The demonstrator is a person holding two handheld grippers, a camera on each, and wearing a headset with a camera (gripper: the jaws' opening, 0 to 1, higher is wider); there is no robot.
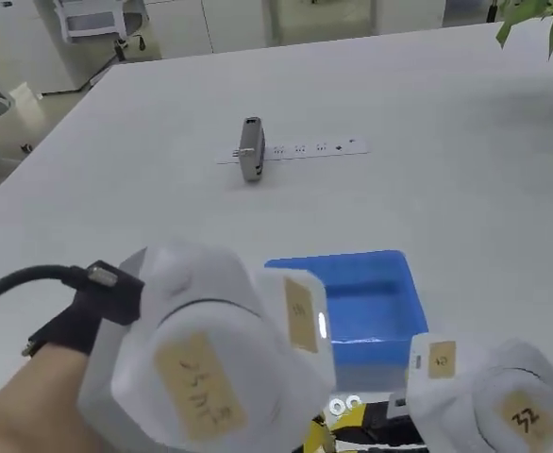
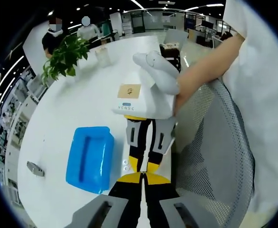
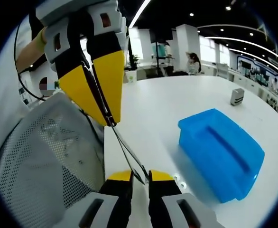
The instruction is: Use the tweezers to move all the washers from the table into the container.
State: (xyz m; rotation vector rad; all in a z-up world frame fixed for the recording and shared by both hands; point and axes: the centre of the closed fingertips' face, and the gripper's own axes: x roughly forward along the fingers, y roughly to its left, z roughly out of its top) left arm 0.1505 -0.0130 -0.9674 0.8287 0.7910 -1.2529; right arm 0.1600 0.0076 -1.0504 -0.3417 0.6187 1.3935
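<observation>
White worktop [image 1: 427,189] in an open-plan office, entered as we find it. Left tool [image 3: 110,118]: jaws closed flat on the tweezers [image 3: 125,147], which run on from its tips as two thin dark legs. Right tool [image 3: 140,176]: jaws a narrow gap apart with the tweezers' far end lying between them; we cannot tell whether they press it. We judge the tools are brought tip to tip so that one steadies the tweezers while the other settles or works the grip. Pose: both low at the worktop's near edge, the left tool slanting down from above, the right tool pointing along the surface. Washers [image 1: 343,408]: on the worktop just beside the tool tips, outside the container [image 1: 380,347]. Container: blue, open-topped, just beyond the washers. Mesh chair [image 3: 49,152]: beside the near edge. Power strip [image 1: 300,149]: well apart, mid-worktop.
</observation>
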